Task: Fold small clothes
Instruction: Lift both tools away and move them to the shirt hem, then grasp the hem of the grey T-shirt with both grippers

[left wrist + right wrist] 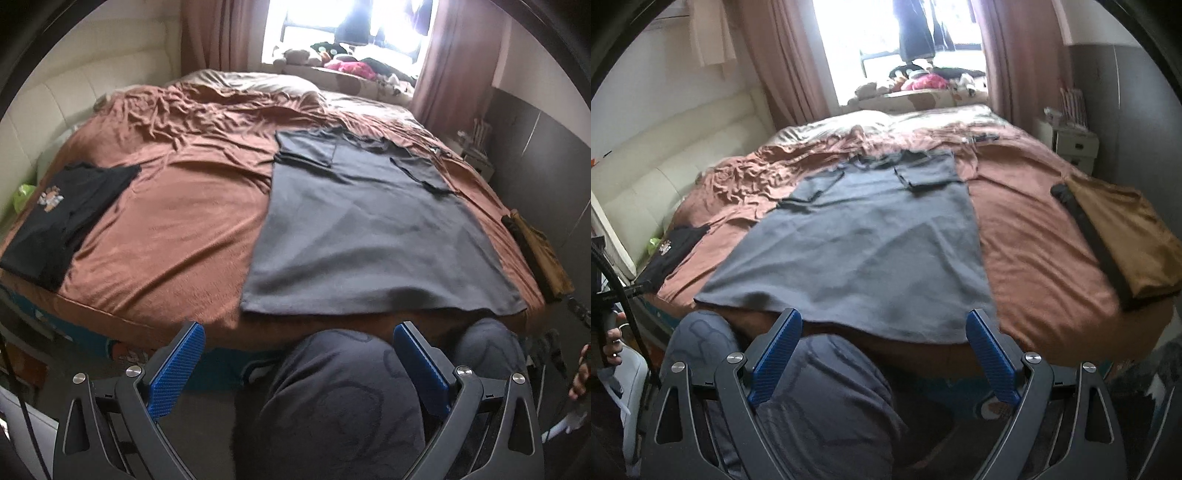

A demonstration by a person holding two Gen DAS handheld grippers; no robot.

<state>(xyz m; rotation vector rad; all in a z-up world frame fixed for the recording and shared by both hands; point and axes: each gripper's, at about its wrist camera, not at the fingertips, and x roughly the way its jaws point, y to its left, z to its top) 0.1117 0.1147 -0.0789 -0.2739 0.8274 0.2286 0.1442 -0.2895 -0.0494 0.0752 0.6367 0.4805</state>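
Note:
A grey T-shirt (369,229) (857,251) lies flat on the brown bed sheet (166,221) (1034,251), both sleeves folded inward, its hem at the bed's near edge. My left gripper (299,336) is open with nothing between its blue pads, held in front of the bed just short of the hem's left part. My right gripper (884,325) is also open and empty, its fingertips level with the hem's right part. The person's knees (340,387) (820,387) in dark trousers fill the space below both grippers.
A black printed shirt (62,218) (668,254) lies folded at the bed's left corner. A mustard and black folded garment (535,251) (1123,236) rests at the right edge. Cream headboard on the left, curtains and window sill clutter behind, white drawers (1075,147) at the far right.

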